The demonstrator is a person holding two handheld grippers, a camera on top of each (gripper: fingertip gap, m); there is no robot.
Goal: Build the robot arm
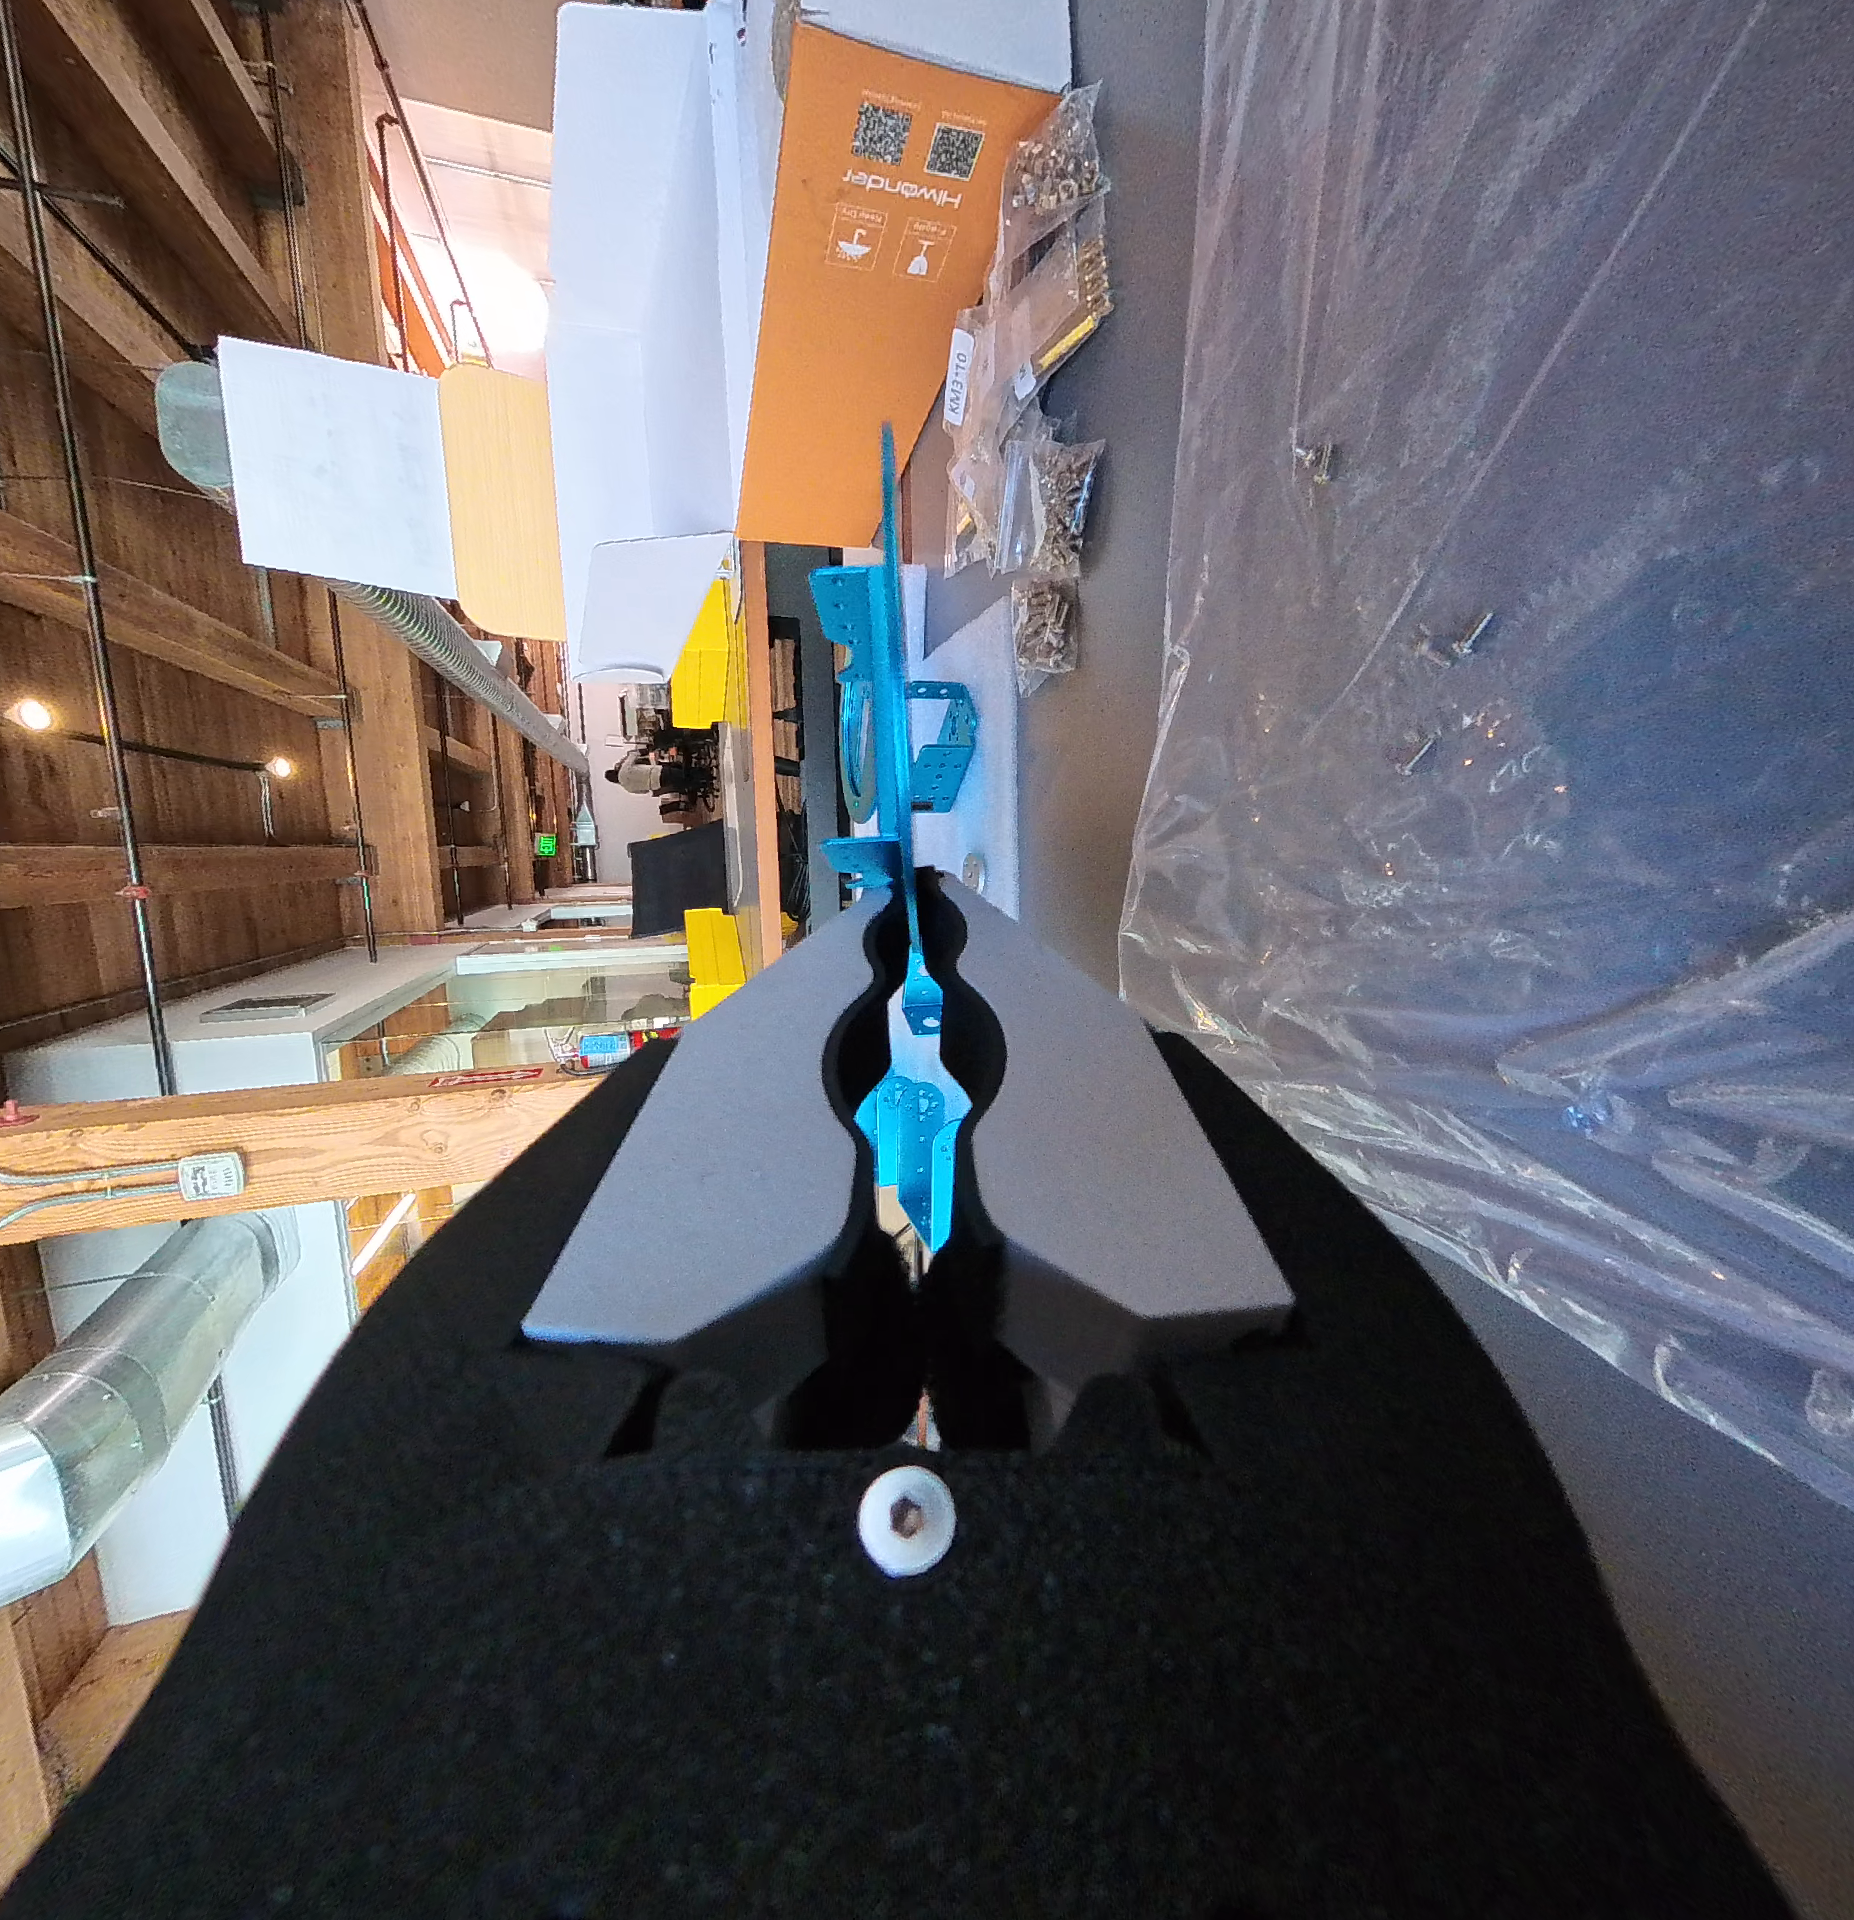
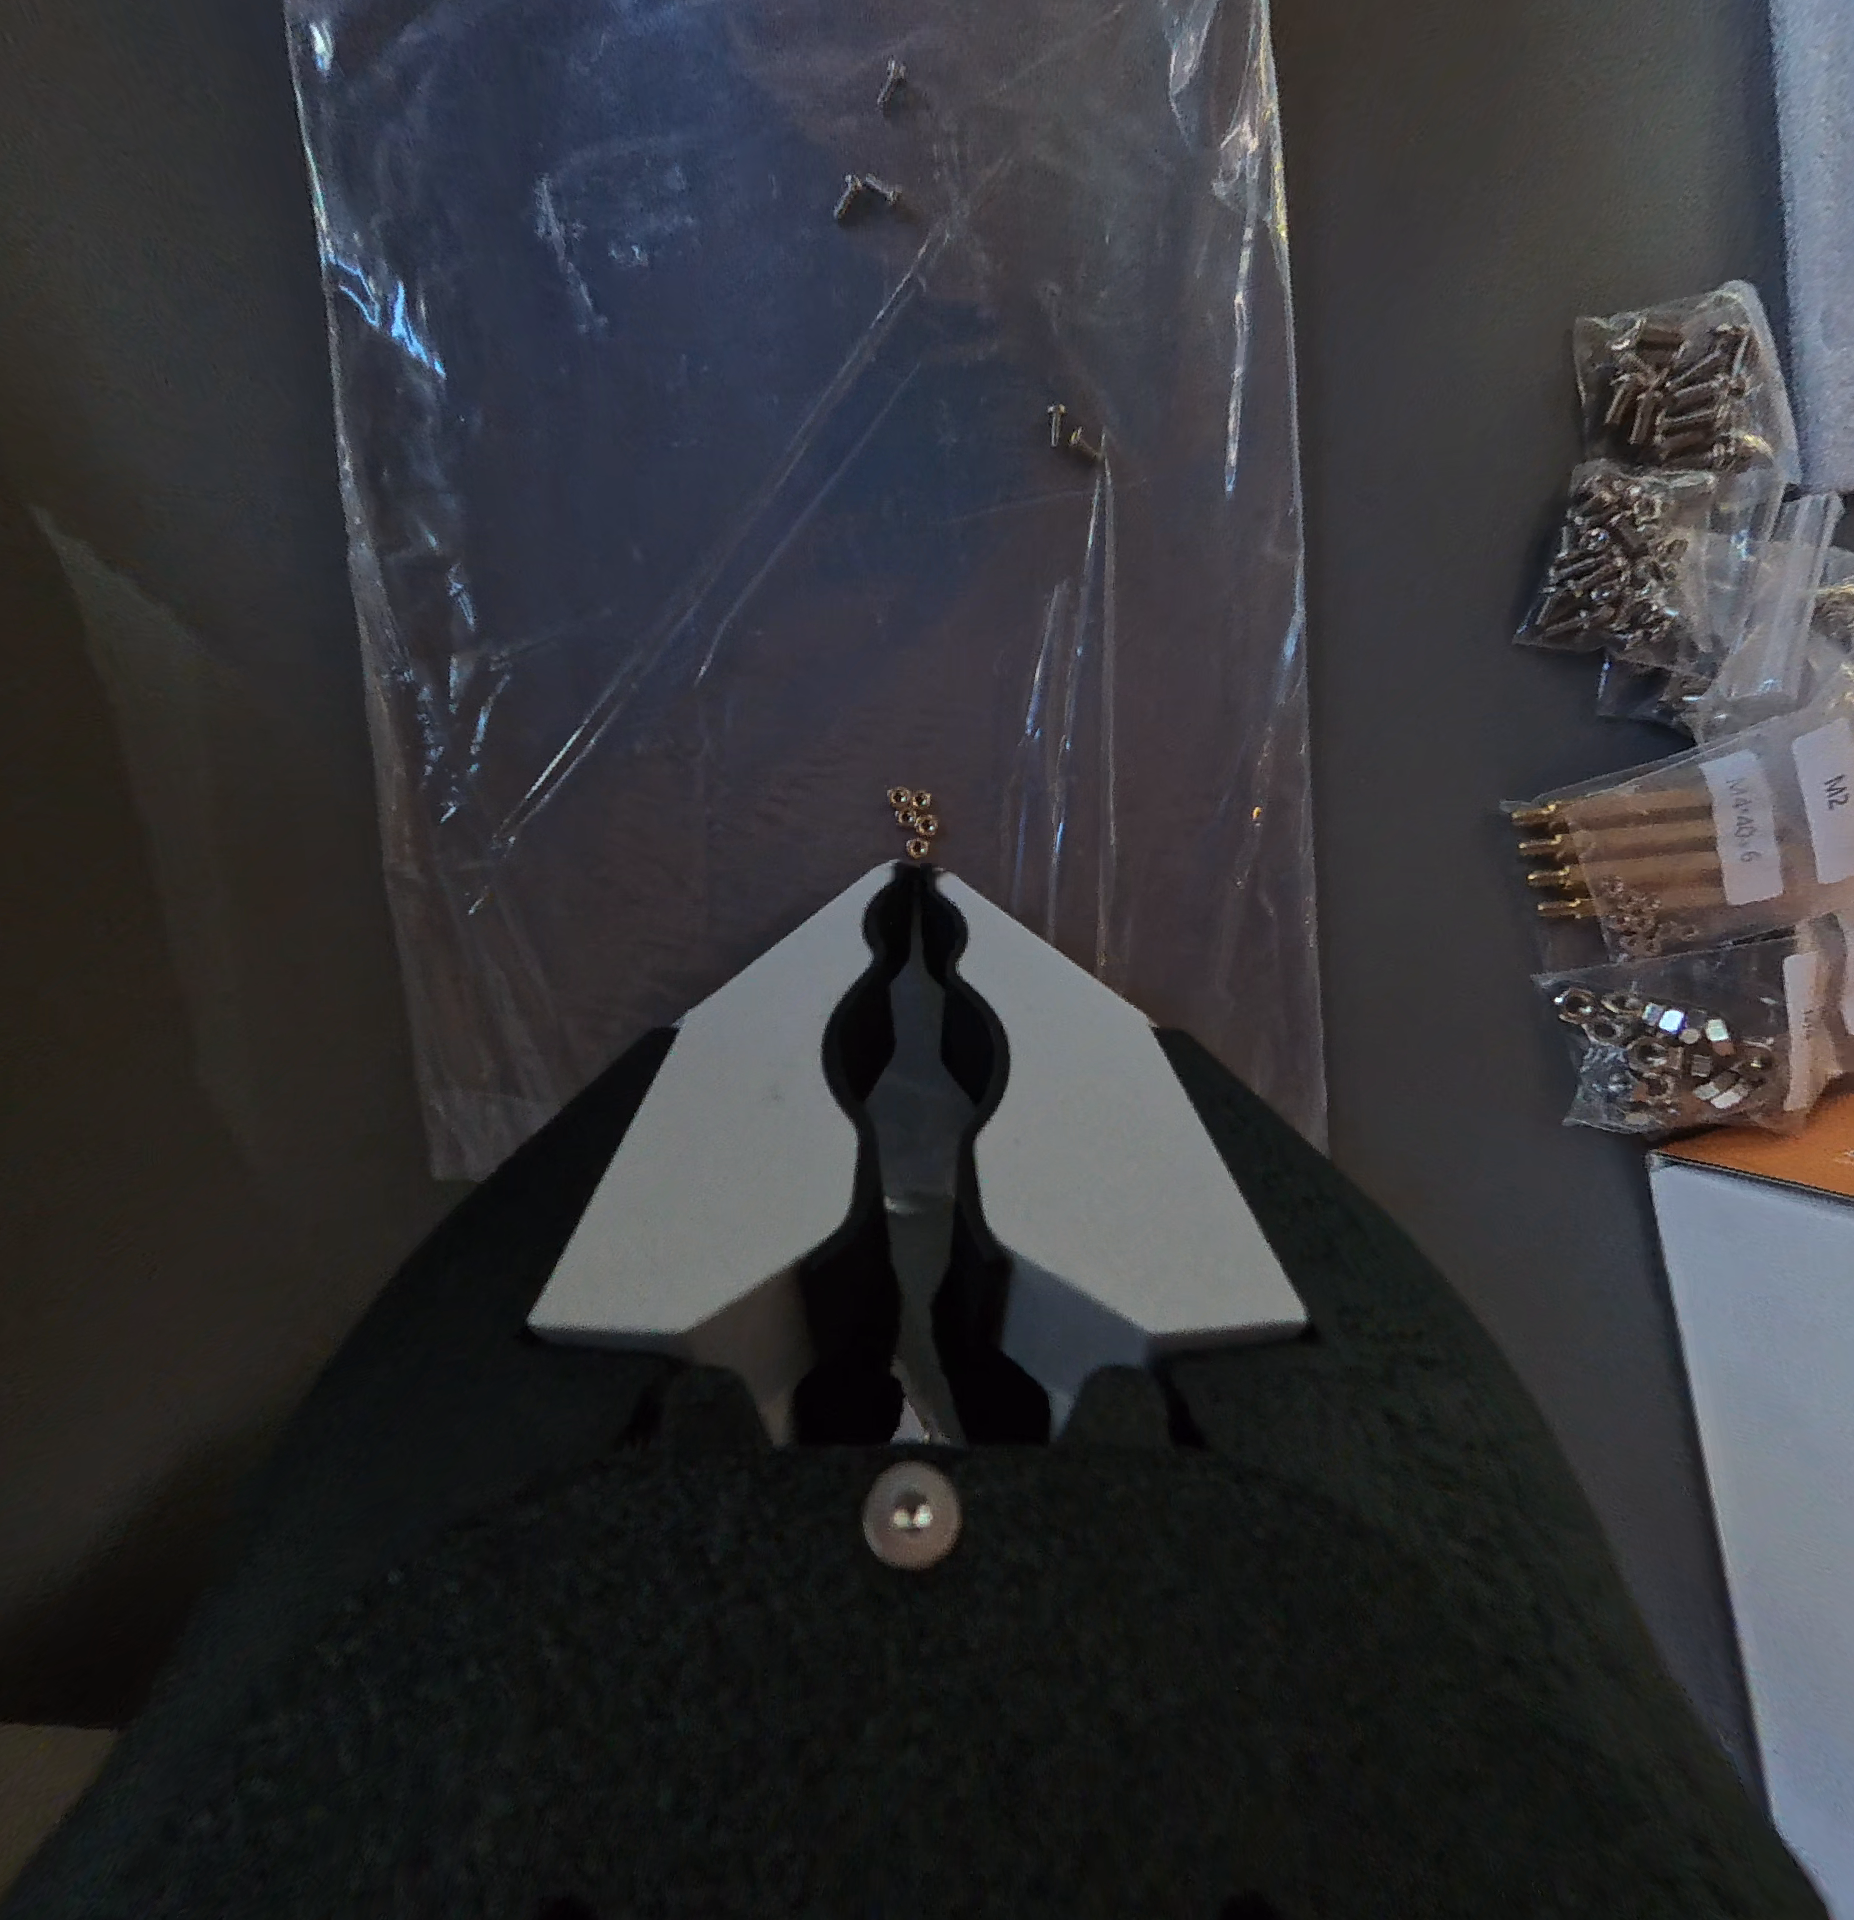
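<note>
You are in a big room with brown wooden beams point(image 1: 123, 613) on the ceiling. Two round lamps point(image 1: 31, 714) glow up there. A shiny silver pipe point(image 1: 112, 1382) runs along the wood. Your table point(image 1: 1131, 727) is dark grey. Far off you can see yellow blocks point(image 1: 707, 665) and a white glass case point(image 1: 403, 997).

A workshop or maker space in an industrial timber building: heavy wooden beams point(image 1: 227, 1153) and metal ducting point(image 1: 102, 1382) overhead, glass-walled rooms point(image 1: 549, 997) beyond. On the grey desk point(image 2: 1442, 312) lie small bags of screws and nuts point(image 2: 1671, 416), blue perforated metal brackets point(image 1: 944, 748), an orange-and-white cardboard box point(image 1: 871, 312) and loose fasteners on a clear plastic sheet point(image 2: 694, 520)
</note>
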